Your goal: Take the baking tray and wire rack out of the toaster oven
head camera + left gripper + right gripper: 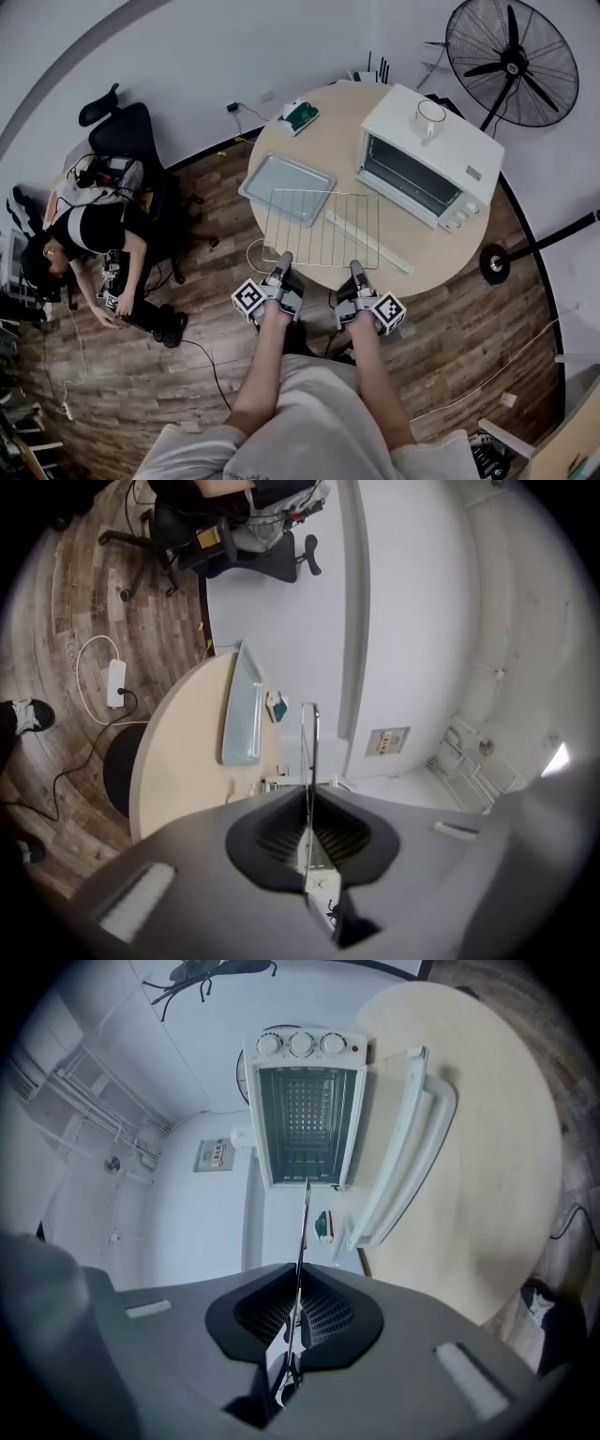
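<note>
Currently both items are out of the toaster oven (pixel 431 155), which stands with its door open at about 2 o'clock on the round tabletop (pixel 337 131). Its chamber, seen through the right gripper view, shows no shelf left inside as far as I can make out.

Status of items:
- The baking tray (pixel 286 186) lies flat on the tabletop at about 10 o'clock, well clear of the oven mouth. I judge this part complete.
- The wire rack (pixel 323 230) sits level over the near half of the tabletop, toward 6 o'clock, between the tray and the open door. Its far left corner appears to overlap the tray's near corner. Whether the rack rests on the surface or hangs just above it, I cannot tell.

Hand-held gripper state:
- My left hand-held gripper (pixel 282 262) is clamped on the rack's near edge at its left end. In the left gripper view the jaws are all but together, with the thin wire frame running edge-on between them.
- My right hand-held gripper (pixel 356 270) is likewise closed on the same near edge at its right end, with the wire pinched between the pads.

Remaining work, in my judgement: set the rack fully down on the tabletop and release both grips.
</note>
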Tool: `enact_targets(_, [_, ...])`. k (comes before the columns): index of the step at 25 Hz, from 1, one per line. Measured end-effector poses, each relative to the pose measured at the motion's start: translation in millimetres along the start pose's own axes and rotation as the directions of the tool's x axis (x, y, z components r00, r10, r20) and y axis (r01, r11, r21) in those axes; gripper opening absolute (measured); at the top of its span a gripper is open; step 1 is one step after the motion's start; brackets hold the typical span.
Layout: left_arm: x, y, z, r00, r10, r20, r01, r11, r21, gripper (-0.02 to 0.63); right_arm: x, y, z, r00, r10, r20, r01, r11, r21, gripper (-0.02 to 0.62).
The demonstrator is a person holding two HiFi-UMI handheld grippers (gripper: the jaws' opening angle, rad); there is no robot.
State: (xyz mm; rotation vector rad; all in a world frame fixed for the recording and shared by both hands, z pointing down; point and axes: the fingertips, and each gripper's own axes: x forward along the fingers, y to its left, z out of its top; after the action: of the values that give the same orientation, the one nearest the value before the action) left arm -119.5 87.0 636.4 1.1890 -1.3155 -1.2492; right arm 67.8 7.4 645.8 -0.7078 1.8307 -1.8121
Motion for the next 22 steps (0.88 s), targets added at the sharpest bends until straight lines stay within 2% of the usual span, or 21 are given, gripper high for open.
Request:
enact_targets(4, [-0.6,0.3,48.7,1.000,0.003,0.018,-0.004,1.000,0.016,0.063,36.3,2.1,-35.3,0.999,0.000,-0.045,0.000,1.000,-0.007,0.014])
enact_targets(10, [15.5,22.5,119.9,0.999,0.039,0.027,-0.039,0.999,-0.010,0.063,93.8,-7.8,-80.6,0.994,-0.060,-0.090,0.060,0.998,-0.011,0.015])
enact_targets(14, [36.4,36.7,157.7,0.999,0.050,-0.003,-0.050,0.999,-0.008,0.063,128.4,-19.4,-99.1,0.993,-0.076,-0.090,0.076,0.997,-0.005,0.015])
enact_targets(18, [58.3,56.2,190.7,0.997,0.072,-0.030,-0.073,0.997,-0.026,0.063,157.8,-34.4,-113.6,0.986,-0.141,-0.094,0.142,0.990,0.005,0.015])
enact_targets(22, [80.5,66.0,216.3,0.994,0.092,-0.066,-0.093,0.996,-0.002,0.063,184.7,-47.8,-125.8,0.986,-0.143,-0.087,0.147,0.989,0.035,0.015])
